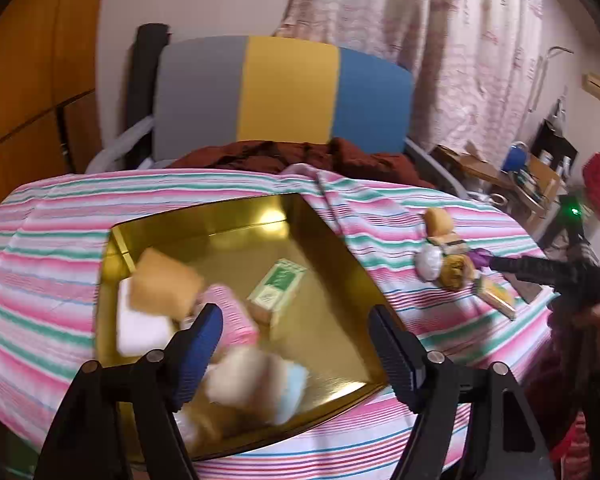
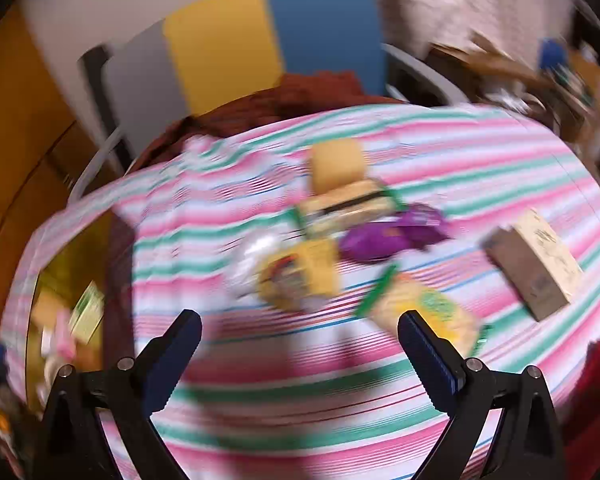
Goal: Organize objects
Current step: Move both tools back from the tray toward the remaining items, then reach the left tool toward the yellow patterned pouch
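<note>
Over at about 9 o'clock on the striped cloth (image 1: 52,248) sits the gold tray (image 1: 340,248), already holding a few things: a tan sponge-like block (image 1: 166,286), a pink packet (image 1: 236,312), a little green-and-white box (image 1: 278,286) and a fluffy pale item (image 1: 252,380) near the front. The left gripper (image 1: 296,356) hangs over the tray with its jaws spread wide and nothing between them.

Moving toward 3 o'clock, the leftovers lie loose on the cloth in the right wrist view: a yellow snack pack (image 2: 300,276), a purple wrapper (image 2: 396,234), a green-edged packet (image 2: 424,316) and a brown carton (image 2: 536,268) well apart at the far right. The right gripper (image 2: 300,340) is spread open too and empty, pointed at that pile.

These all look light. The wrappers are probably crinkly and slippery, so pinching across the fat middle seems safer than an edge. The carton looks stiff; its narrow sides should take a firm squeeze. That view is pretty blurred, so the details are fuzzy.
</note>
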